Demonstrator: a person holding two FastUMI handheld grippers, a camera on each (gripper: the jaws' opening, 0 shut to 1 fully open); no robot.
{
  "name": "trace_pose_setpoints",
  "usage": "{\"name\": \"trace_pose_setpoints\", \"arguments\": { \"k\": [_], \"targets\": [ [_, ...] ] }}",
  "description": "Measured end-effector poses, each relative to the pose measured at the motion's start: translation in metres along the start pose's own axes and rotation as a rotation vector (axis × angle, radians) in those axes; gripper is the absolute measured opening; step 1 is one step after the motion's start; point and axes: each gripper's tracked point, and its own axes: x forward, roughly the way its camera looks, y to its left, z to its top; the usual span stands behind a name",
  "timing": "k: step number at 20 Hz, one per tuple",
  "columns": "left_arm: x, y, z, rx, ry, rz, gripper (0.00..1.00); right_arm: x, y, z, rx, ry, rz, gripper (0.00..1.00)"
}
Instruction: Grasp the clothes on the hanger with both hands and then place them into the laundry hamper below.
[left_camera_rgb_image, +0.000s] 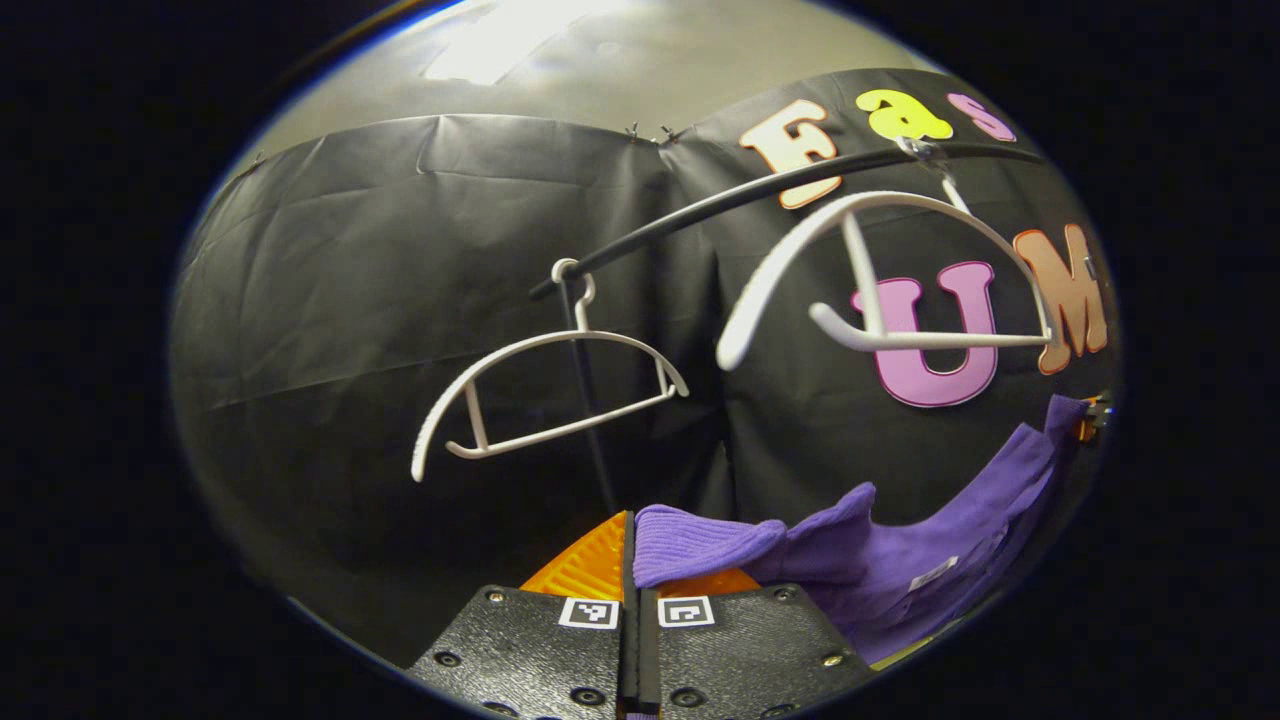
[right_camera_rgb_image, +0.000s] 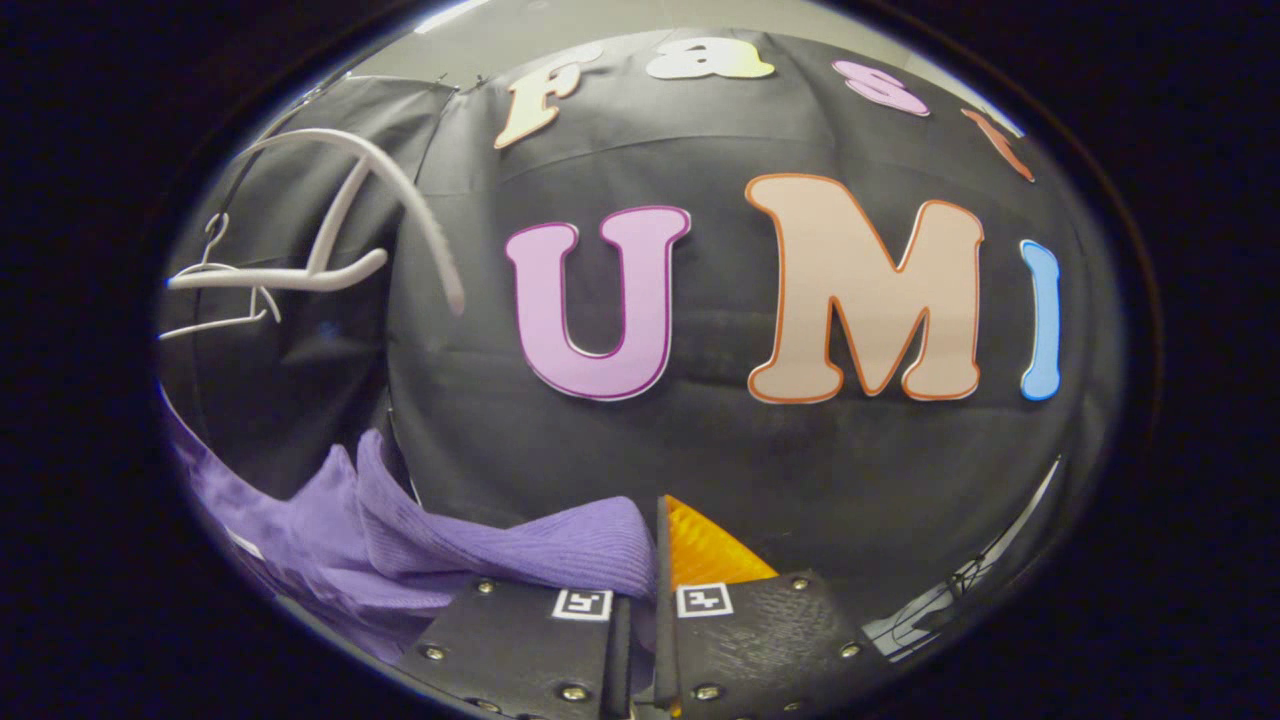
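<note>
Both sets of jaws are pressing nearly shut on the purple knit garment (left_camera_rgb_image: 900, 560): your left gripper (left_camera_rgb_image: 632, 560) is pinching a ribbed edge that is spilling to the right of its jaws, and your right gripper (right_camera_rgb_image: 640, 560) is pinching another ribbed edge trailing off to its left. The cloth is sagging between them, already off the hangers. I judge you are carrying it clear, so keep both pinches firm and the span slack while lowering toward the hamper, which is somewhere beneath the jaws. Above and ahead of the left jaws, the black rail (left_camera_rgb_image: 760, 190) is crossing; the nearer white hanger (left_camera_rgb_image: 880, 280) is hanging bare up to the right, the smaller white hanger (left_camera_rgb_image: 550, 390) up to the left. Mind both hanger tips catching loose fabric.
</note>
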Motion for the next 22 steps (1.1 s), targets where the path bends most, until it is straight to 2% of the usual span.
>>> {"name": "trace_pose_setpoints", "arguments": {
  "k": [9, 19, 22],
  "targets": [
    [-0.01, -0.078, -0.013, -0.012, 0.029, -0.178, 0.0, -0.043, 0.042, -0.025, -0.019, 0.044, 0.097, 0.1],
    [-0.033, -0.161, -0.015, -0.109, 0.059, -0.444, 0.0, -0.087, 0.105, -0.029, 0.008, 0.076, 0.319, 0.09],
    [-0.041, -0.181, -0.025, -0.134, 0.09, -0.517, 0.0, -0.097, 0.118, -0.039, 0.014, 0.097, 0.365, 0.09]
  ]
}}
